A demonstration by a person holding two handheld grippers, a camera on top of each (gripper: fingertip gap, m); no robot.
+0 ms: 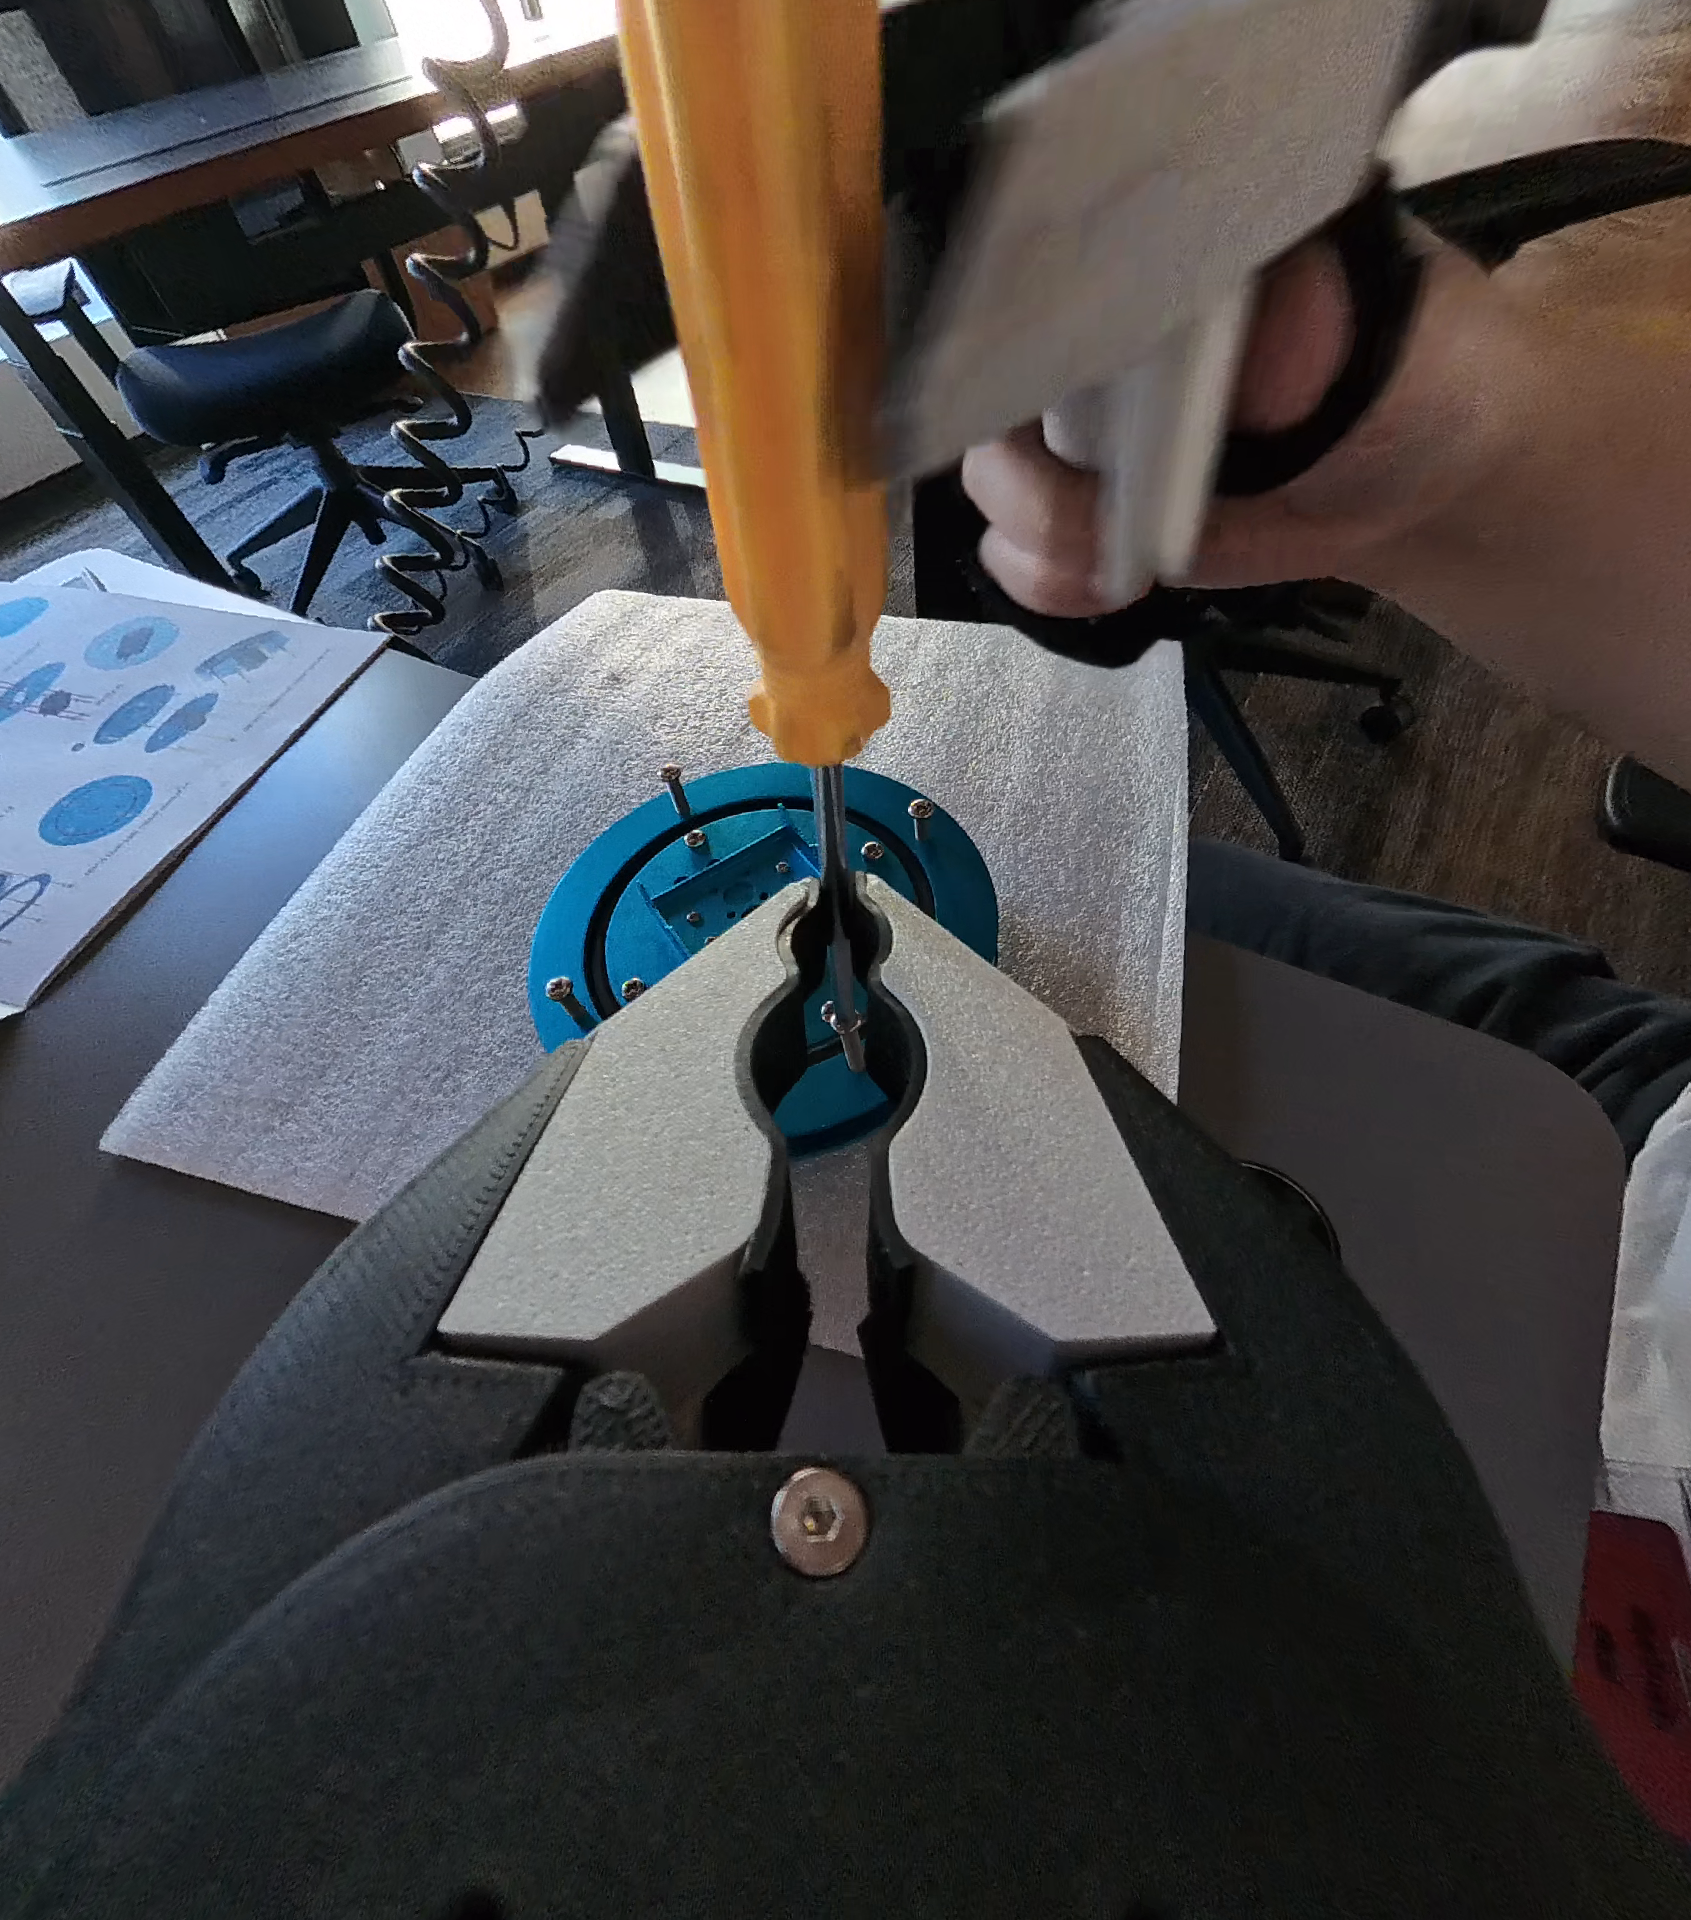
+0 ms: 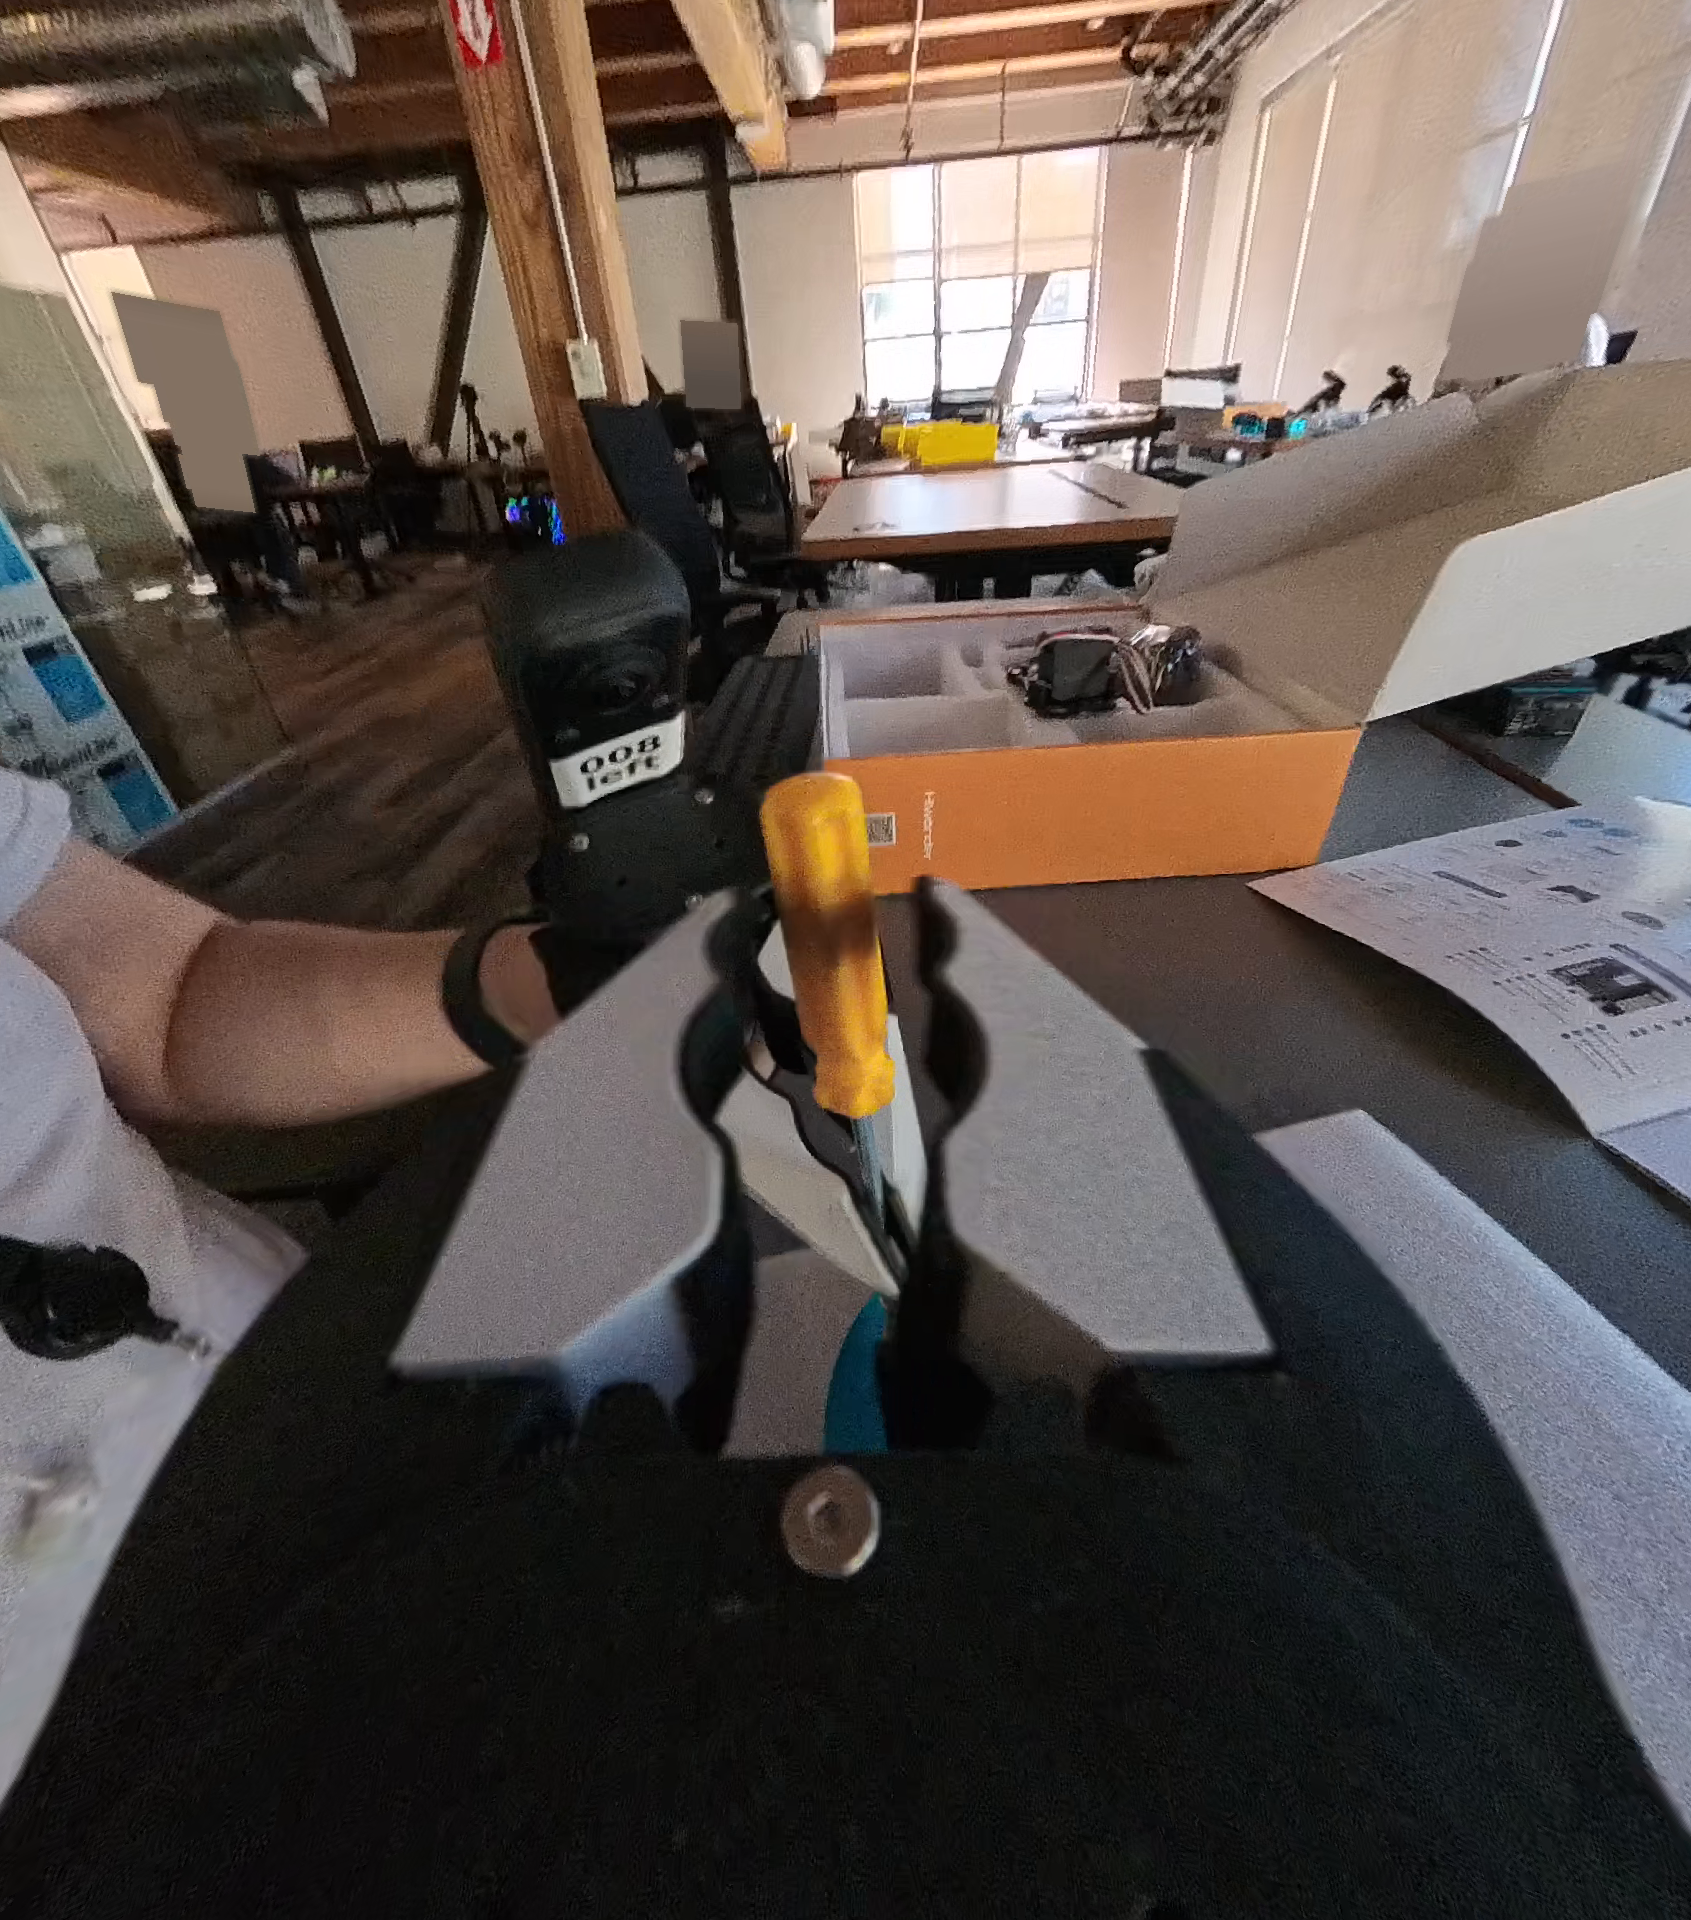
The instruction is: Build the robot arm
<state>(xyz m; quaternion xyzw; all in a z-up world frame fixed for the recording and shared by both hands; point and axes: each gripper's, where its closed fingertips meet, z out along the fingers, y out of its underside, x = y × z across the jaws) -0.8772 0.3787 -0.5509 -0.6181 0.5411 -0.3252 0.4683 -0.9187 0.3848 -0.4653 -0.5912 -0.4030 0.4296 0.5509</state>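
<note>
We see the left gripper (image 1: pixel 833 902) pinched on the steel shaft of the orange-handled screwdriver (image 1: pixel 768 353) over the blue round housing (image 1: pixel 592 935) on white foam (image 1: pixel 384 935), the right gripper (image 2: pixel 846 914) spread around the handle without clamping it, instruction sheets (image 1: pixel 62 769) alongside.

A dark grey table (image 1: pixel 41 1299) was seen carrying a white foam sheet (image 1: pixel 384 987), on which a blue circular metal part (image 1: pixel 592 935) was laid. An open printed instruction booklet (image 1: pixel 62 769) was placed at the sheet's side, touching its corner. Farther back, an open orange box (image 2: pixel 1111 800) with foam compartments was set on the table.
</note>
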